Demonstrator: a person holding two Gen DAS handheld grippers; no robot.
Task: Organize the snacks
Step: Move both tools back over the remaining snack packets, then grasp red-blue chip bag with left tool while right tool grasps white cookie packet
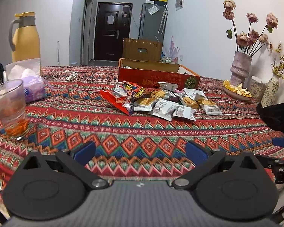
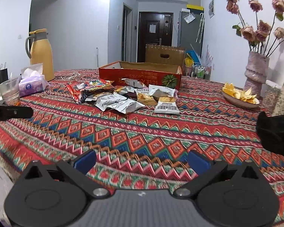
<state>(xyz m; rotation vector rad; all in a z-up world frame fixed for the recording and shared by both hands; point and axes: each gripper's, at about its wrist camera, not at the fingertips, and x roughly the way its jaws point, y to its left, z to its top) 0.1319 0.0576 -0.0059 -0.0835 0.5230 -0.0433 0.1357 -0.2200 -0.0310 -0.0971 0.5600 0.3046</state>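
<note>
Both claws, left claw (image 1: 140, 151) and right claw (image 2: 141, 159), are hovering spread wide and empty at frame bottom, snack packets (image 1: 161, 99) lying mid-frame before the red box (image 1: 157, 75) on the counter (image 1: 123, 132).

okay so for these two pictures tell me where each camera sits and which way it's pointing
Left wrist: on the left gripper, low over the patterned tablecloth, facing the snack pile and red box; its open fingers show.
Right wrist: on the right gripper, further right, facing the same way; its open fingers show, the left gripper at the left edge.
Shared: snacks, box, yellow jug, vase.
</note>
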